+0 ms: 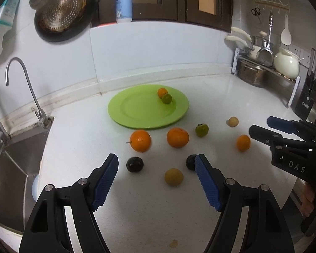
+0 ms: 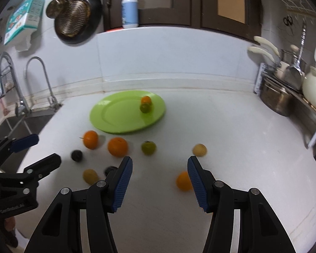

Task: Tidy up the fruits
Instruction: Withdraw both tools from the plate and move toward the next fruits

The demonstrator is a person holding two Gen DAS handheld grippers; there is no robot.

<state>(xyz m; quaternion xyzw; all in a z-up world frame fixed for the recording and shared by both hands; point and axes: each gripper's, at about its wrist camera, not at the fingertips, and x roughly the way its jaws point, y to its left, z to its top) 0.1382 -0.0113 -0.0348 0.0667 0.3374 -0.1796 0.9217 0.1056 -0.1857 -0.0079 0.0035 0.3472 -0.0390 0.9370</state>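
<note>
A green plate (image 1: 137, 113) (image 2: 115, 118) on the white counter holds a small orange (image 1: 162, 92) and a green fruit (image 1: 166, 98). In front of it lie two oranges (image 1: 140, 140) (image 1: 177, 137), a green fruit (image 1: 201, 130), a tan fruit (image 1: 233, 121), a small orange (image 1: 243, 142), two dark fruits (image 1: 134, 164) (image 1: 190, 162) and a yellow fruit (image 1: 173, 176). My left gripper (image 1: 157, 164) is open and empty above the yellow fruit. My right gripper (image 2: 160, 166) is open and empty, its right finger beside the small orange (image 2: 183, 181).
A sink (image 1: 8, 164) with taps (image 1: 21, 84) lies left of the counter. A dish rack (image 1: 263, 67) with pots and a white jug stands at the back right, next to a knife block (image 1: 307, 97). A pan and strainer (image 1: 61, 10) hang on the wall.
</note>
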